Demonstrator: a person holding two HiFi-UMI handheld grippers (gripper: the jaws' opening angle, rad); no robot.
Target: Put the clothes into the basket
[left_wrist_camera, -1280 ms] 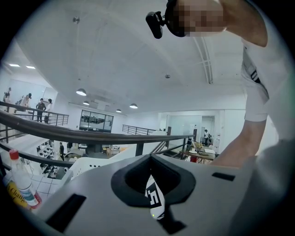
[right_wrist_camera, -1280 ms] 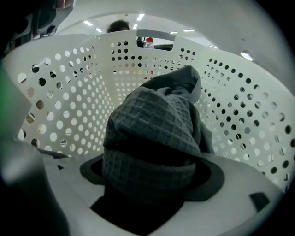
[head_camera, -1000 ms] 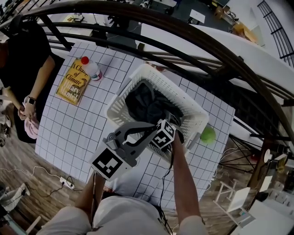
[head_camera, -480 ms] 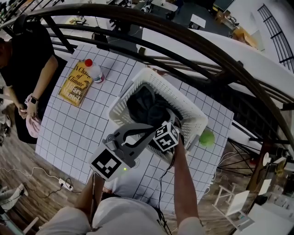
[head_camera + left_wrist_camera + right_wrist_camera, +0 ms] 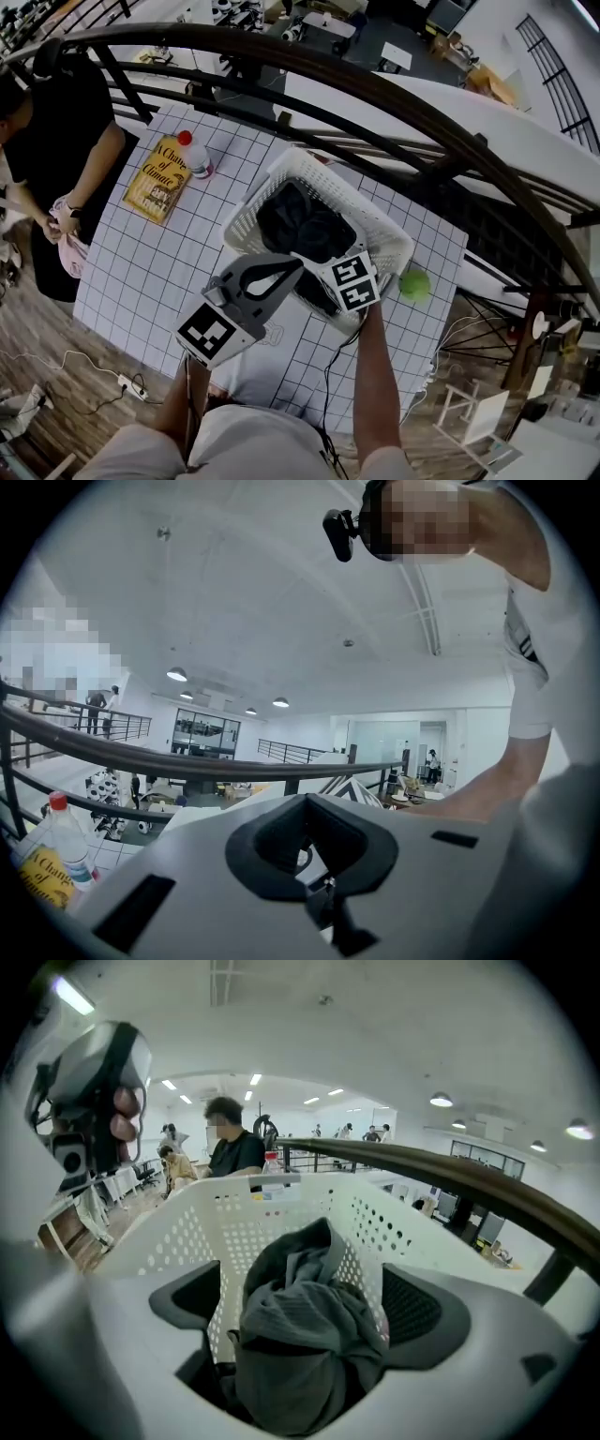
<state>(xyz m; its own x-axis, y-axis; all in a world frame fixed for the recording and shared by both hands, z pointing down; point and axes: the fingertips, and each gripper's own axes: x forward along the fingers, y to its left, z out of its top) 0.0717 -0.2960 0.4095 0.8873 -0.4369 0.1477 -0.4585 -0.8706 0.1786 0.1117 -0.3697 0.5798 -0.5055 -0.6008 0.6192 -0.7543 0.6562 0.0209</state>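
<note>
The white perforated basket [image 5: 386,242] stands on the gridded table, with dark grey clothes [image 5: 305,223] heaped inside it. My right gripper [image 5: 339,268] hovers at the basket's near rim. In the right gripper view its jaws [image 5: 305,1309] stand wide apart, with a bunched dark grey garment [image 5: 300,1330] between them and the pads clear of it. The basket wall [image 5: 234,1232] rises behind. My left gripper [image 5: 294,266] is held above the table left of the basket, shut and holding nothing [image 5: 314,855]. A pale cloth [image 5: 281,349] lies on the table near me.
At the table's far left corner lie a yellow book [image 5: 161,180] and a red-capped bottle [image 5: 195,155]. A green ball [image 5: 413,284] sits right of the basket. A person in black [image 5: 52,155] stands at the left edge. A dark curved railing [image 5: 375,84] runs behind.
My right gripper's jaws have spread and let go of the dark garment, which now rests in the basket. Its marker cube has shifted slightly right. The left gripper has barely moved.
</note>
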